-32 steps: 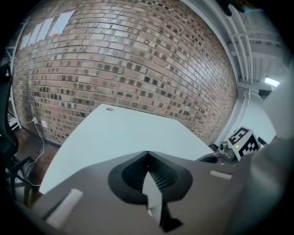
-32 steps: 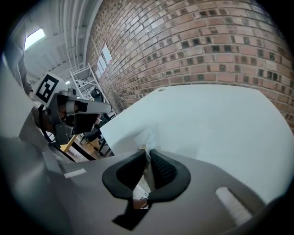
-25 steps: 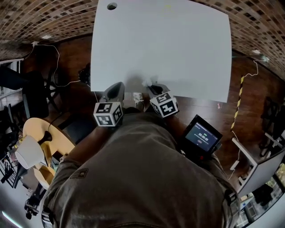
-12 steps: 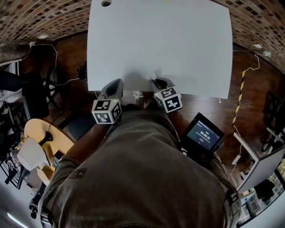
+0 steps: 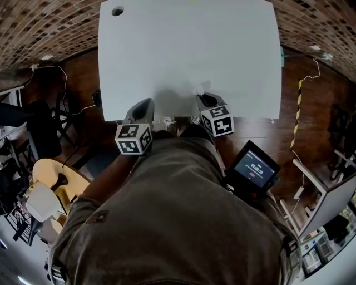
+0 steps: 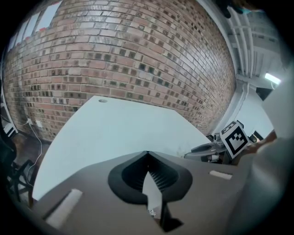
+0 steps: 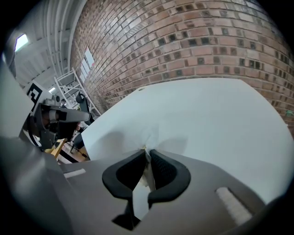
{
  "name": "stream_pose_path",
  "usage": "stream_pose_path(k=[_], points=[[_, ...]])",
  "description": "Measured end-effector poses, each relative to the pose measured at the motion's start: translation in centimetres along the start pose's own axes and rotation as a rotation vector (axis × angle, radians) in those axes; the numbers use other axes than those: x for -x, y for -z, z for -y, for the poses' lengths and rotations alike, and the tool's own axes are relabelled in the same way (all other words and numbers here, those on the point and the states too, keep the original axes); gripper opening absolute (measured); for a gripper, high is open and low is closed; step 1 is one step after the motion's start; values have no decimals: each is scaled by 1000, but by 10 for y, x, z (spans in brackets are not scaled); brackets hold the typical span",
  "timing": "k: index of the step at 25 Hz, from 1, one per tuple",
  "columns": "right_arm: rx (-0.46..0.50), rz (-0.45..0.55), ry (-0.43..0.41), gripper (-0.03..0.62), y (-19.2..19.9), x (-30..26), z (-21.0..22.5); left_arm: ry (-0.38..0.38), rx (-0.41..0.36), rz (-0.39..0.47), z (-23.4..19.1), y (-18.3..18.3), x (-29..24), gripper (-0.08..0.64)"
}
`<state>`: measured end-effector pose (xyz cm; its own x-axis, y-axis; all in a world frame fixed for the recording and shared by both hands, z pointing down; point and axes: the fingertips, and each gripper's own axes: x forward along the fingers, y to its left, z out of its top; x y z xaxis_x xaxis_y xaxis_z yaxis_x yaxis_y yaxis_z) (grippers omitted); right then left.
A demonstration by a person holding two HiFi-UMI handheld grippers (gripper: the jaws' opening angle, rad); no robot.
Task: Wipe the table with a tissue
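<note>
The white table (image 5: 189, 50) fills the upper head view, with its near edge just ahead of both grippers. My right gripper (image 5: 203, 97) sits over that near edge, shut on a small white tissue (image 5: 196, 89). In the right gripper view the jaws (image 7: 148, 150) pinch the tissue (image 7: 150, 137), whose crumpled end rests on the table (image 7: 206, 114). My left gripper (image 5: 146, 103) hovers at the near edge, left of the right one. Its jaws (image 6: 147, 153) are shut with nothing in them. The right gripper (image 6: 202, 149) also shows at the right of the left gripper view.
A cable hole (image 5: 117, 10) marks the table's far left corner. A brick wall (image 6: 138, 50) stands behind the table. A small device with a lit screen (image 5: 253, 170) hangs at the person's right side. A round wooden table (image 5: 58, 172) and cables (image 5: 61, 89) lie at the left.
The right gripper has slid to the right along the table's near edge with the tissue. The left gripper has barely moved.
</note>
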<state>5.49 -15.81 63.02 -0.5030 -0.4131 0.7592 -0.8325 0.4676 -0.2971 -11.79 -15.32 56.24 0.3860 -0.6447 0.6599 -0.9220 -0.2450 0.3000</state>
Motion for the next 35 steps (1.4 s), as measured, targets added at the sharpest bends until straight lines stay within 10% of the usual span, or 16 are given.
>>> stream_pose_path(k=[19, 35], points=[[86, -17, -115, 43, -2, -11, -52, -57, 19, 36, -6, -6, 20, 2], [-90, 49, 158, 43, 9, 33, 85, 21, -45, 45, 30, -21, -14, 2]])
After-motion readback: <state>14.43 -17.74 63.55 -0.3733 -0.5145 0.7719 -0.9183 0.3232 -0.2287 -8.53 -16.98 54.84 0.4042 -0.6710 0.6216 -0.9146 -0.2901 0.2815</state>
